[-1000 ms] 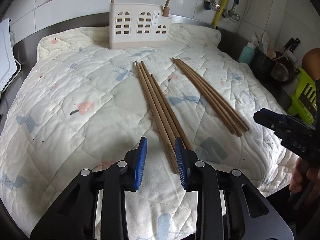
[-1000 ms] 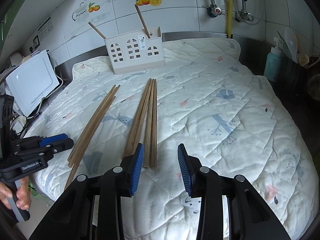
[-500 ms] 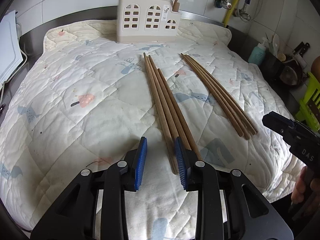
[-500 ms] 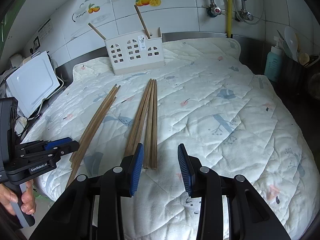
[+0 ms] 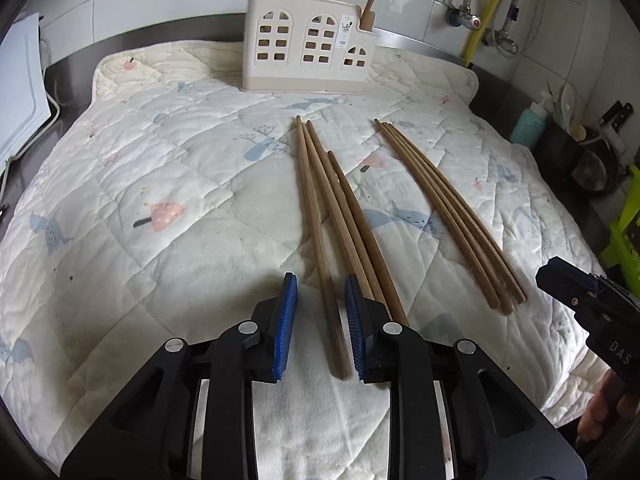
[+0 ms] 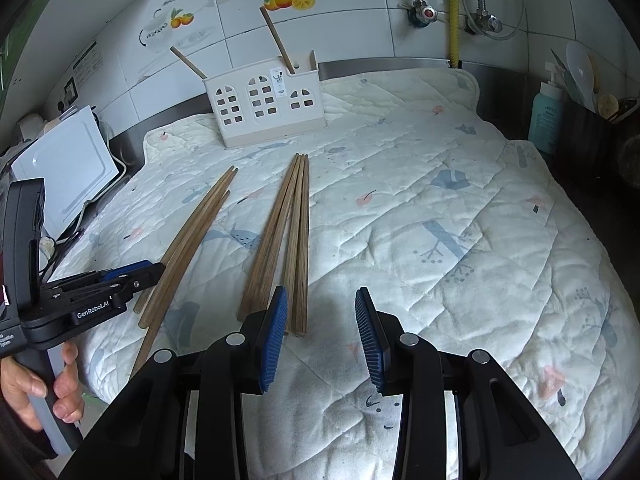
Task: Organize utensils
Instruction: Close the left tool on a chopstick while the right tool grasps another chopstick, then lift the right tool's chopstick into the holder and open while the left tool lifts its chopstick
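A cream utensil holder stands at the back of the quilted mat, with two wooden chopsticks upright in it. Three chopsticks lie in one bundle, and several more lie to its right. My left gripper is closing. The near end of the leftmost chopstick lies between its jaws, close to the right pad, with a gap on the left. My right gripper is open. The right bundle's near ends lie by its left finger.
A white board leans at the mat's left edge on the steel counter. A teal bottle and dark containers stand at the right. Pipes and a yellow hose run down the tiled wall. A hand grips the left handle.
My left gripper has crept forward over the left bundle and its jaws have narrowed, so the leftmost chopstick now lies between them. The right gripper has not moved.
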`<state>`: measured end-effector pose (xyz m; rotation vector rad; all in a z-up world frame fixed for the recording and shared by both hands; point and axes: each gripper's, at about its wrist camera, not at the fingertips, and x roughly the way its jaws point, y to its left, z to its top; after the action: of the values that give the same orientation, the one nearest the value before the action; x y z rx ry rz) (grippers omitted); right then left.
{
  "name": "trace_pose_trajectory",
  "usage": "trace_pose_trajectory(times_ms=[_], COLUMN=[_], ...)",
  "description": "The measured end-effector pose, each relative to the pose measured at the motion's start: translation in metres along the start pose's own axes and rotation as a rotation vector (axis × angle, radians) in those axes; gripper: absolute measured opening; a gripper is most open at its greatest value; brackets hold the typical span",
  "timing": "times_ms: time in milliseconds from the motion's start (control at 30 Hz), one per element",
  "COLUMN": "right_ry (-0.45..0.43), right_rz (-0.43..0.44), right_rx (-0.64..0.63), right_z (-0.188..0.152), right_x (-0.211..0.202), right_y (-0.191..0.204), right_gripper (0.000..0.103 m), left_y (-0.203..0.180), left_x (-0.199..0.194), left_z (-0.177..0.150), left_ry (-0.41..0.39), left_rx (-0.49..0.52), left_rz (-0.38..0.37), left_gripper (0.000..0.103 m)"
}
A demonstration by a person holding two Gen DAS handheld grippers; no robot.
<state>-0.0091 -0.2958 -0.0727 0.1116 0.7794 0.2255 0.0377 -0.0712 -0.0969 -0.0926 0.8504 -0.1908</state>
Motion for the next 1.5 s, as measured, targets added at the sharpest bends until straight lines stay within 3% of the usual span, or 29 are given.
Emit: trace_pose_trajectory(times_ms=[133,300,633,967,1133,1300,1500], right_ry=[0.003,0.010,0.039,0.051,0.044,-0.009,-0.119], right_rz=[0.005,0.008,0.004,-0.008,-0.025,-0.034,-0.038], right_rx=[-0.001,-0.005,-0.035,-0.051,-0.056,-0.079,-0.132], right_z=[0.001,0.003,0.004,0.004,0.005,0.014,0.042], right_x=[0.003,0.007,0.025,0.038,0.035,0.012,-0.029], right_y=[0.000,0.002,0.010,0.013,0.015,0.018,0.026], right_gripper=[0.032,0.028,0.013,0.012,0.007,0.007,0.007], left_y=[-0.006,0.000,0.004,0.001,0.005,0.015,0.017], left_x=[0.004,0.009,0.009,0.009,0.009,0.001,-0.030], left_z=[0.001,0.009,0.008,0.006,0.006,0.006,0.013], left_ry=[-0.013,-0.001,0.005,-0.010,-0.030,-0.045,-0.133], left_rx=[0.049,0.040,0.062,0.083,0.068,0.034,0.064], left_rz=[0.021,0.014,0.003,0.006,-0.017,-0.062,-0.083], left_gripper=[0.021,0.008,0.009,0.010,0.008,0.005,0.005])
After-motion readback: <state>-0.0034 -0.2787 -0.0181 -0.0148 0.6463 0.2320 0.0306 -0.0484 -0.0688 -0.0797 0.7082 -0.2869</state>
